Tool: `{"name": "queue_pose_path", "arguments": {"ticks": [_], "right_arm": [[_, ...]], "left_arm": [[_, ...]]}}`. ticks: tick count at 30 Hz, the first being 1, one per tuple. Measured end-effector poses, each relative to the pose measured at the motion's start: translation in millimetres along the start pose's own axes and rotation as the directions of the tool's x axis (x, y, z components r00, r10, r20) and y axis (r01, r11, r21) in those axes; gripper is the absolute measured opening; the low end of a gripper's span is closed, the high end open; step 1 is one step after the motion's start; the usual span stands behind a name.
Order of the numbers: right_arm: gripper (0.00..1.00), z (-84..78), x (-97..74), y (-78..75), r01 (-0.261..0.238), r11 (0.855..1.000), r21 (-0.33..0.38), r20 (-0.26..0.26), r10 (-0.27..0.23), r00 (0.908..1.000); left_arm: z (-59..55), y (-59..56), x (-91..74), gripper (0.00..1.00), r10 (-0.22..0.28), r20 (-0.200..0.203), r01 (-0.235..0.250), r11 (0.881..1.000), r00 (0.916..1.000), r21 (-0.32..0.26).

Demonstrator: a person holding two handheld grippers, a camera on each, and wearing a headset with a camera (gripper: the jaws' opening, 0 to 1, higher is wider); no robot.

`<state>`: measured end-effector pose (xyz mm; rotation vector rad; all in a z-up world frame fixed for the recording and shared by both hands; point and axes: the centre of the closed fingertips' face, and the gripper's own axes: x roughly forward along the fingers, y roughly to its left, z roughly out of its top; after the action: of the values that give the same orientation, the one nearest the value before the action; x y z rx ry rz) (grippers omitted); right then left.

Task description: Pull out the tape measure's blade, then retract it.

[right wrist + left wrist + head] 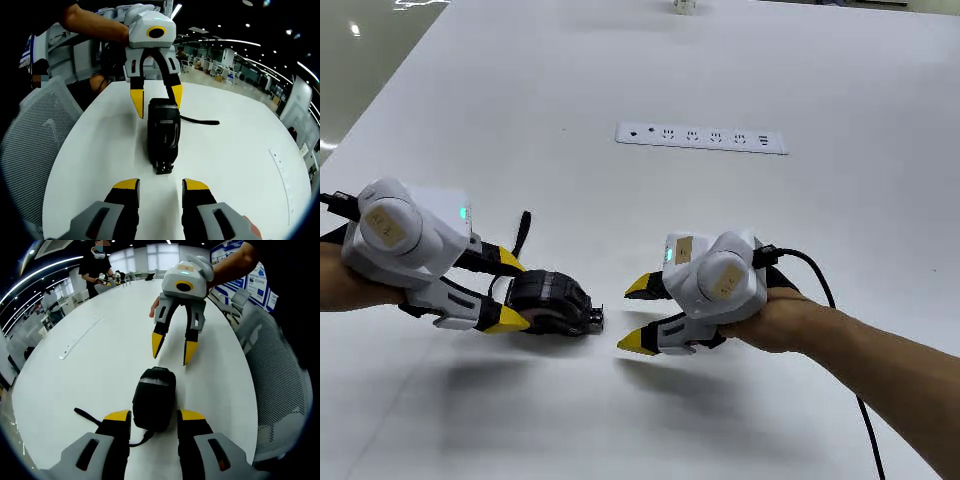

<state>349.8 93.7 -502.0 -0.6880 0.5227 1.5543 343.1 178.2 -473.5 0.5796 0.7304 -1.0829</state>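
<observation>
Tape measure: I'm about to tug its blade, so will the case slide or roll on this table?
Probably slides: the tape measure rests on a smooth white table, and whether the left gripper actually clamps it is unclear. Rolling seems unlikely; the case looks blocky. Its strap looks floppy.

The tape measure (548,300) lies between the two tools. The left hand-held gripper (512,291) straddles its rear with jaws spread, and its black strap (522,232) trails alongside. The right hand-held gripper (634,315), jaws apart, faces the blade end across a short gap of bare desk (620,420) — the only passage between them. The power strip (701,137) lies well apart, with bare surface all round.
</observation>
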Motion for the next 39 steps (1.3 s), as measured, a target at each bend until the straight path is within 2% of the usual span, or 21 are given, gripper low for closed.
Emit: {"name": "queue_pose_path", "arguments": {"ticks": [8, 18, 29, 39], "right_arm": [[0.25, 4.5, 12.9, -1.3, -0.022, 1.000, -0.012, -0.002, 0.022, 0.9998], [0.22, 6.7, 22.9, -2.3, -0.042, 0.999, 0.004, -0.004, 0.042, 0.9991], [0.17, 6.2, 32.3, -2.5, -0.049, 0.999, 0.023, -0.008, 0.050, 0.9987], [0.12, 5.4, 33.6, -5.7, -0.046, 0.998, 0.048, -0.010, 0.046, 0.9989]], "left_arm": [[0.2, 0.4, 5.7, 0.28, -0.017, -0.015, 0.018, 0.999, 0.9997, 0.031], [-1.4, 2.3, 10.7, 0.26, -0.029, -0.027, 0.030, 0.999, 0.9992, 0.037], [-3.2, 3.7, 11.4, 0.26, -0.031, -0.019, 0.032, 0.999, 0.9993, 0.033], [-3.8, 4.7, 10.9, 0.25, -0.035, -0.011, 0.035, 0.999, 0.9993, 0.036]]}}
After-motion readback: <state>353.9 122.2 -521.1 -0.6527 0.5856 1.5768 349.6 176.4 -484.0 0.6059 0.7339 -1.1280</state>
